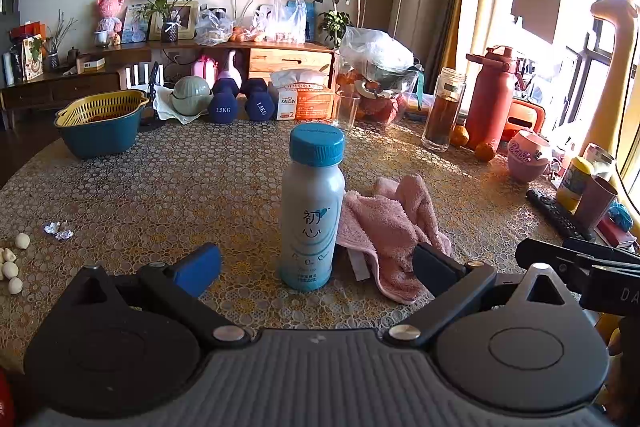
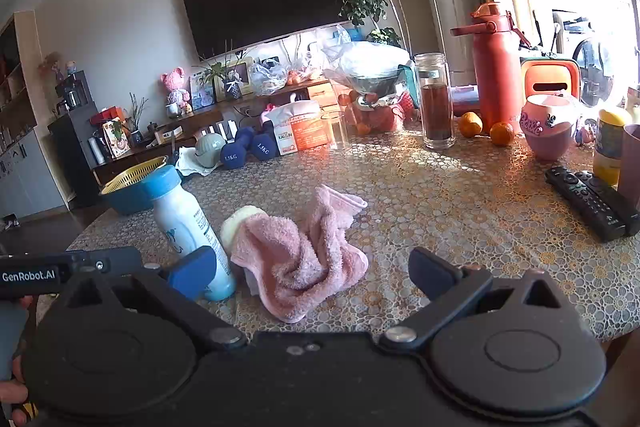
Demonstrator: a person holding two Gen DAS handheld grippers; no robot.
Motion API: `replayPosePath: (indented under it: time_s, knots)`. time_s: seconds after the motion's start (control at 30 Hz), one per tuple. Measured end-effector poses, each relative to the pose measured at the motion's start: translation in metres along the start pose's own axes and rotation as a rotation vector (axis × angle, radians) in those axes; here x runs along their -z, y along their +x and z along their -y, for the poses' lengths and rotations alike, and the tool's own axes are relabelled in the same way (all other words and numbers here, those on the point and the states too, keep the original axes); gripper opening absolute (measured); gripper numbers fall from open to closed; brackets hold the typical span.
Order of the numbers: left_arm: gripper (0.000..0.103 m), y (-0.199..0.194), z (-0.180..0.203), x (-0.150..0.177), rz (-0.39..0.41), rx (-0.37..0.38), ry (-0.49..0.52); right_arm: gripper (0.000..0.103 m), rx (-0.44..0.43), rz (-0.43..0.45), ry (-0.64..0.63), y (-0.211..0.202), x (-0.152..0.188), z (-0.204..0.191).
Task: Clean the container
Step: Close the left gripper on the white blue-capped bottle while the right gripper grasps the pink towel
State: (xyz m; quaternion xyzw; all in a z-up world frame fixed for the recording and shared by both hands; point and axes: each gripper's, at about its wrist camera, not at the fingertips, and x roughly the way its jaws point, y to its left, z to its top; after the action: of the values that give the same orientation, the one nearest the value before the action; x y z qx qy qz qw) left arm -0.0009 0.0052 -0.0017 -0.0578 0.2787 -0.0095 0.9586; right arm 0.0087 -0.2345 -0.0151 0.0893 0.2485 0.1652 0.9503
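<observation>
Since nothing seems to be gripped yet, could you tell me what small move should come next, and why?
Probably ease the left gripper forward and close it on the bottle. The bottle stands upright, capped, between its open fingers, untouched. The right gripper is also open, facing the pink cloth lying crumpled beside the bottle, ready to pick it up afterwards.

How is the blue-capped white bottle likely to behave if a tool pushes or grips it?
The bottle stands upright, tall on a narrow base, so a push near the cap would probably tip it. Its round, smooth body might slip or roll once down. The pink towel lying against one side may cushion it there.
</observation>
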Motion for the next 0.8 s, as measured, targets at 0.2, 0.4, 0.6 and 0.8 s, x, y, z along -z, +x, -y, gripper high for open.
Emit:
replayPosePath:
  time_s: [0.2,0.4,0.6,0.8]
  knots:
    - [0.103,0.000,0.000,0.001,-0.003,0.013,-0.003,0.102,-0.019,-0.009,-0.015,0.001,0.001,-0.002]
    - [0.103,0.001,-0.003,0.001,-0.010,0.011,-0.016,0.102,-0.026,-0.004,-0.028,0.000,0.001,-0.005]
    - [0.103,0.004,-0.005,0.002,-0.019,0.003,-0.024,0.102,-0.045,-0.016,-0.054,0.004,0.001,-0.007]
    - [0.103,0.009,-0.009,-0.002,-0.018,-0.010,-0.026,0.102,-0.052,-0.050,-0.052,0.016,-0.002,-0.003]
